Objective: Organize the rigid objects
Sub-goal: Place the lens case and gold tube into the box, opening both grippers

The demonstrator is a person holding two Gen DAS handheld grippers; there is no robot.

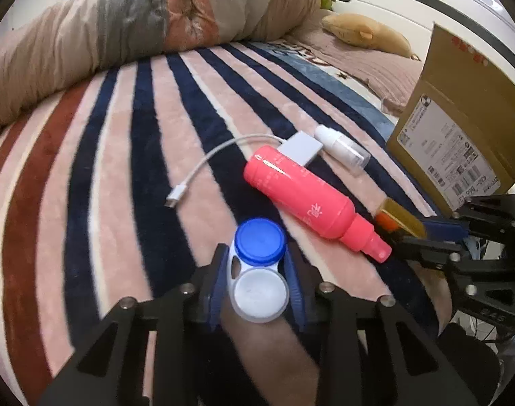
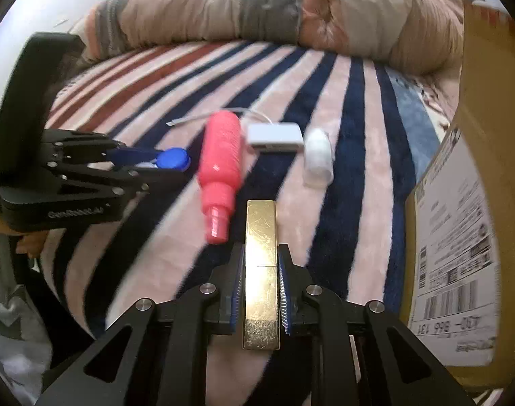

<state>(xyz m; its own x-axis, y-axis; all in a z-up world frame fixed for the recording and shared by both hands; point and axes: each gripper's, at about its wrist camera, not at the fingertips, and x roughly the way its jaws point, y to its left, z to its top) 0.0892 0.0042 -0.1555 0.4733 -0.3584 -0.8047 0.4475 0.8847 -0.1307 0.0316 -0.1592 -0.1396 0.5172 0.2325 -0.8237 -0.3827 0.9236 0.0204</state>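
My left claw [image 1: 257, 274] pinches the contact lens case [image 1: 257, 267], just beside the pink spray bottle [image 1: 304, 193]. My right claw [image 2: 260, 270] pinches the gold bar [image 2: 260, 264], near that bottle's nozzle.

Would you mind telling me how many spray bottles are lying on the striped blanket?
2. The pink spray bottle lies in the middle, and the small clear spray bottle lies beyond it, by the white adapter. None seems hidden.
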